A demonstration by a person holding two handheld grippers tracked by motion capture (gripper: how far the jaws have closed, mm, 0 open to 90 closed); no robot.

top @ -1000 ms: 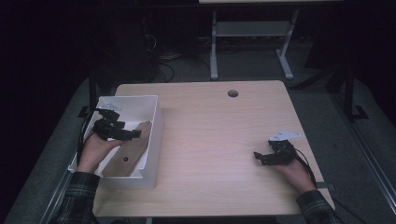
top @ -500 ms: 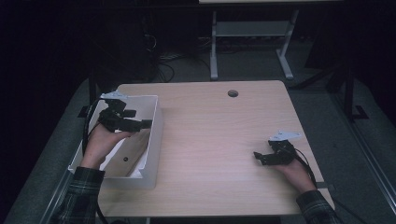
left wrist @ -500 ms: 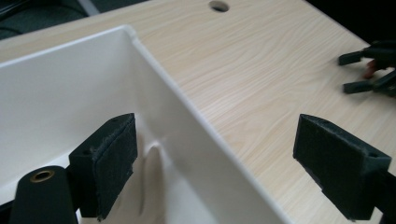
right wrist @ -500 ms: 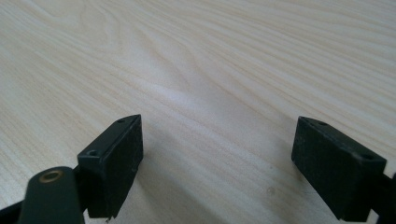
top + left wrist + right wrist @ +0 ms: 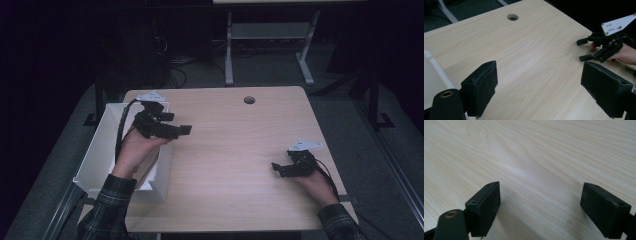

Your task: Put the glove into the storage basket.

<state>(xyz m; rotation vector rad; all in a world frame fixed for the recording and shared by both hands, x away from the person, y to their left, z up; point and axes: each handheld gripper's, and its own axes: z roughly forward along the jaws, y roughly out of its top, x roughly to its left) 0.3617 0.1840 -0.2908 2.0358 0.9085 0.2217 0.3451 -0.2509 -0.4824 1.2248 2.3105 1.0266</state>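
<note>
Evidently the white box [image 5: 100, 160], an open rectangular tray with thin, smooth, matte walls, sits at the table's near left corner, partly over the edge. A tan object lies inside it under the person's left hand [image 5: 137, 150]; what it is cannot be told. The left gripper [image 5: 182, 130] was down inside the box a second ago; it is now lifted and has swung past the box's right wall over the table [image 5: 240, 165], jaws spread wide and empty. Judgement: it has come out with nothing, so whatever the box holds stays there.

In the left gripper view, the pads [image 5: 485, 87] are black, blocky and felt-like, with bare wood between them. The right gripper [image 5: 280, 169] has not moved; it rests low at the table's near right, jaws parted, empty. The tabletop is pale laminate with fine wood grain and a round cable hole [image 5: 249, 100] near the far edge.
</note>
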